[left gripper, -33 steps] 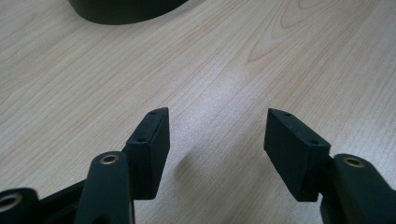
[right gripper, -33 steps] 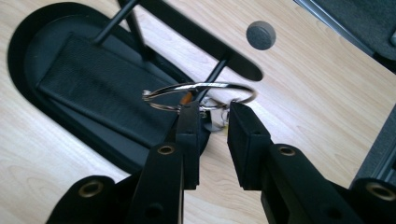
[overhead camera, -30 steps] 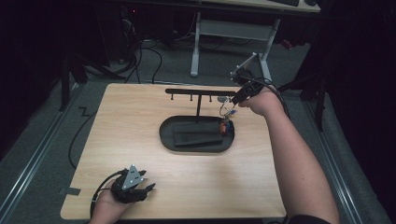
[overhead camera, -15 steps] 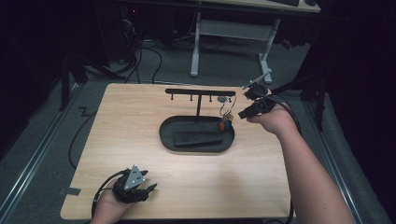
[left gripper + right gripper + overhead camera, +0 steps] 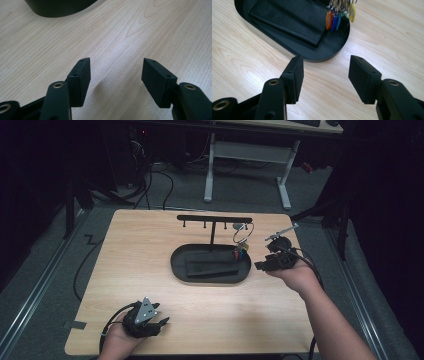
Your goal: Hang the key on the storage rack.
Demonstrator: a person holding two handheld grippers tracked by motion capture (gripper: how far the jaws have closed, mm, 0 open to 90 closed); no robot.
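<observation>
Beside the black tray [image 5: 180,270], right tongs [image 5: 265,262] just opening, empty, keys [image 5: 240,251] hanging on rack [image 5: 214,219], left tongs [image 5: 152,322] open, empty.

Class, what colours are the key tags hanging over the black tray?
The key tags are orange, blue, green and yellow, clearest in the right gripper view.
</observation>
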